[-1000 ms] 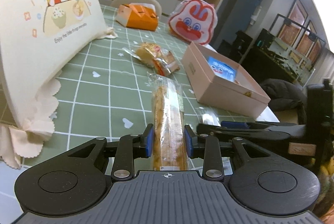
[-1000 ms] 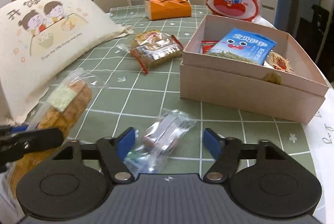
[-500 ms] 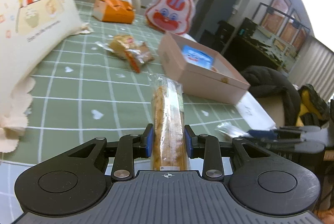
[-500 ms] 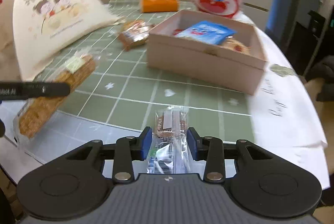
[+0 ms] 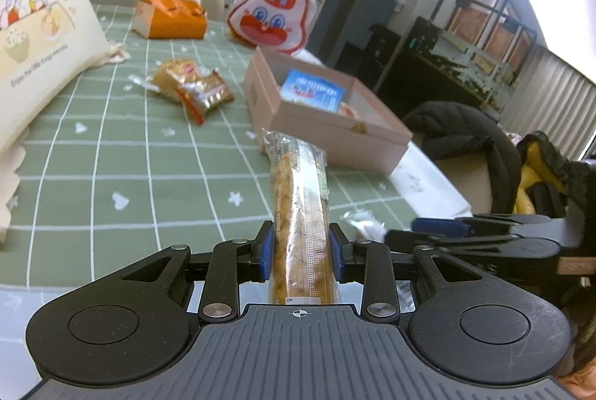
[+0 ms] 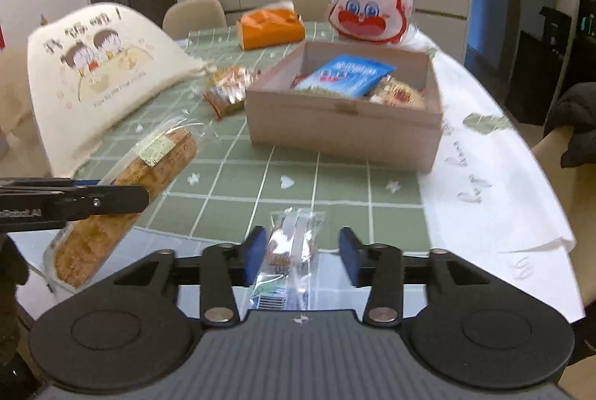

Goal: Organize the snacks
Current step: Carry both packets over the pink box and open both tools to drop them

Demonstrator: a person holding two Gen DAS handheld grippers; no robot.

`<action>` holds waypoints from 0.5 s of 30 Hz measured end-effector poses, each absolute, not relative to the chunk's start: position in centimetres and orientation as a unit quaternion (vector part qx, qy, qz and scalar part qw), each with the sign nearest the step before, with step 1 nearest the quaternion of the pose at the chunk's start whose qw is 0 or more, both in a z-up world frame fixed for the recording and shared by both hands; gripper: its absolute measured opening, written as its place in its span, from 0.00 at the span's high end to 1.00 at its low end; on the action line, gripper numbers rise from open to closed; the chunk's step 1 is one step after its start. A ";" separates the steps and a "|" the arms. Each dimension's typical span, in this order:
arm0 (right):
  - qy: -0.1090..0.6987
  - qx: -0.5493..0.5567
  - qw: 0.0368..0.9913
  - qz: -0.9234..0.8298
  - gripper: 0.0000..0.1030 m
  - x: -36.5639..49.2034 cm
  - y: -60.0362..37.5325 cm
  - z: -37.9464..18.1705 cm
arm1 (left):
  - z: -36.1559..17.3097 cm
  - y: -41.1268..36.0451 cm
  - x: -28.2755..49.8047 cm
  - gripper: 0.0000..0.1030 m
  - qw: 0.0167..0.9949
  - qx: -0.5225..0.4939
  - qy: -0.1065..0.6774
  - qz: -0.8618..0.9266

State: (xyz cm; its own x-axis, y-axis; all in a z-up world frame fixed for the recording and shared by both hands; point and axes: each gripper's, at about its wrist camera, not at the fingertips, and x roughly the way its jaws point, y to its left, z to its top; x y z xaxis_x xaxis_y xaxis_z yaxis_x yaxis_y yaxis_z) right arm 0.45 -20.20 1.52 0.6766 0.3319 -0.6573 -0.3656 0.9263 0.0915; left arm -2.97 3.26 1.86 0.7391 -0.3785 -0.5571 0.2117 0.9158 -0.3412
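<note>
Over the last second both grippers have come up and back off the green checked table (image 6: 238, 184), each with a snack, so both pickups look done and the carry to the cardboard box (image 6: 342, 128) is what remains. The left gripper (image 5: 301, 253) is clenched on a long bread stick pack (image 5: 300, 213), which points toward the box's near corner. The right gripper (image 6: 301, 258), which a moment ago had pinched a small clear-wrapped snack (image 6: 292, 251), is now opening its jaws; the wrapper sits between the pads, against the left one and with a clear gap to the right one, so this grip looks slack and the snack could slip before it reaches the box. Counted: two grippers, two snacks in the air, two more packets (image 6: 229, 89) lying together just left of the box. Inside the box are one blue pack (image 6: 346, 74) and at least one reddish packet (image 6: 400, 94). Behind the box stand one rabbit-face bag (image 6: 368, 10) and one orange carton (image 6: 270, 29).
</note>
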 end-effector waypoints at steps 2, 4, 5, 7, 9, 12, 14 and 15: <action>0.364 -0.016 0.912 0.189 0.53 1.2 -19.7 0.7 | 1.6 3.3 -3.3 0.67 0.923 -0.127 0.329 -0.158; 0.371 -0.014 0.910 0.186 0.53 2.0 -19.3 0.0 | 1.5 3.3 -3.4 0.67 0.922 -0.126 0.331 -0.157; 0.374 -0.015 0.909 0.184 0.52 2.2 -19.1 -0.3 | 1.4 3.3 -3.5 0.67 0.922 -0.126 0.332 -0.156; 0.368 -0.025 0.912 0.180 0.51 2.2 -18.7 -0.4 | 1.4 3.3 -3.6 0.67 0.922 -0.125 0.333 -0.155; 0.367 -0.041 0.910 0.187 0.53 1.7 -18.2 -0.4 | 1.4 3.1 -3.7 0.67 0.921 -0.123 0.335 -0.156; 0.359 -0.073 0.910 0.194 0.63 0.7 -17.7 -0.2 | 1.2 2.8 -3.7 0.67 0.920 -0.120 0.338 -0.159; 0.353 -0.080 0.912 0.193 0.65 -0.1 -17.9 0.3 | 1.2 2.7 -3.8 0.66 0.919 -0.119 0.339 -0.163; 0.350 -0.079 0.913 0.194 0.65 -0.3 -18.2 0.8 | 1.5 2.7 -3.8 0.66 0.919 -0.123 0.335 -0.166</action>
State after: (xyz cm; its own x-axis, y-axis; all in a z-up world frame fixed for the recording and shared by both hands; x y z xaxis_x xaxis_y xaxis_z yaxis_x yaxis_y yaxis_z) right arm -0.34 -18.17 0.80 0.6799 0.2986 -0.6697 -0.4095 0.9122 -0.0090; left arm -3.80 2.68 1.46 0.7200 -0.3874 -0.5757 0.2220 0.9147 -0.3377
